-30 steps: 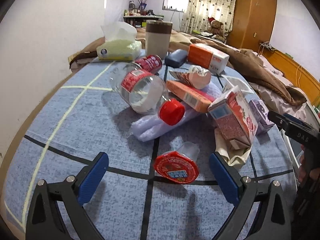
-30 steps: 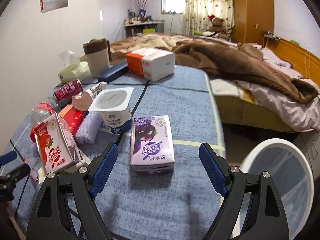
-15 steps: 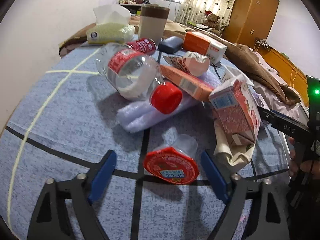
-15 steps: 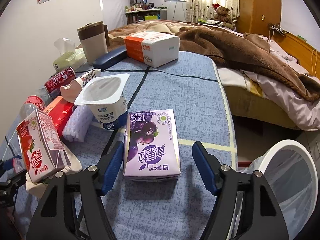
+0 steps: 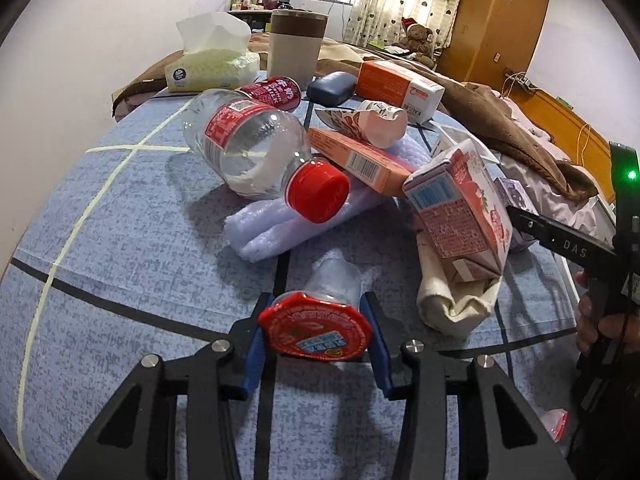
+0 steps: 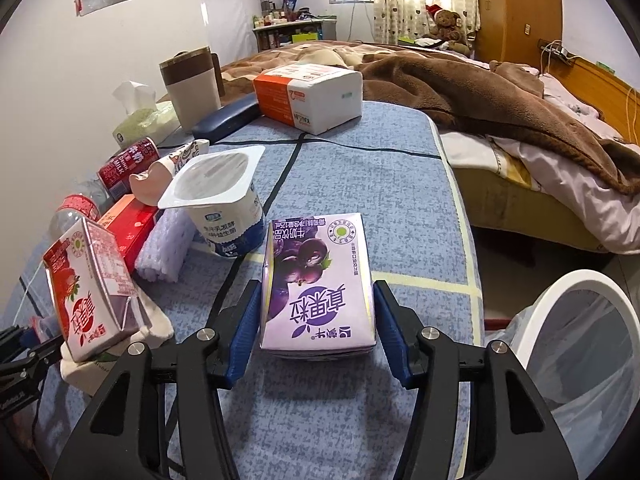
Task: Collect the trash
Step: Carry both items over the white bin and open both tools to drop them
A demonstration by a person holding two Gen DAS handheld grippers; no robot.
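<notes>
- The left tool has just been closing, and its blue pads now press both sides of a small clear plastic cup with a red foil lid, which lies on its side on the blue cloth-covered surface.
- The right tool has also just been closing; its blue pads sit against both sides of a flat purple drink carton lying on the same surface, near its right edge.
- Just beyond the cup lies a clear plastic bottle with a red cap and red label, resting on a roll of pale lilac foam.
- A red-and-white milk carton leans on a crumpled cream cloth, to the right of the cup.
- An open white yogurt tub stands just behind the purple carton, to its left.
- A white-rimmed bin lined with a clear bag stands on the floor beside the surface, to the right of the right tool.
- A hand grips the other tool's handle at the right edge of the left view.
</notes>
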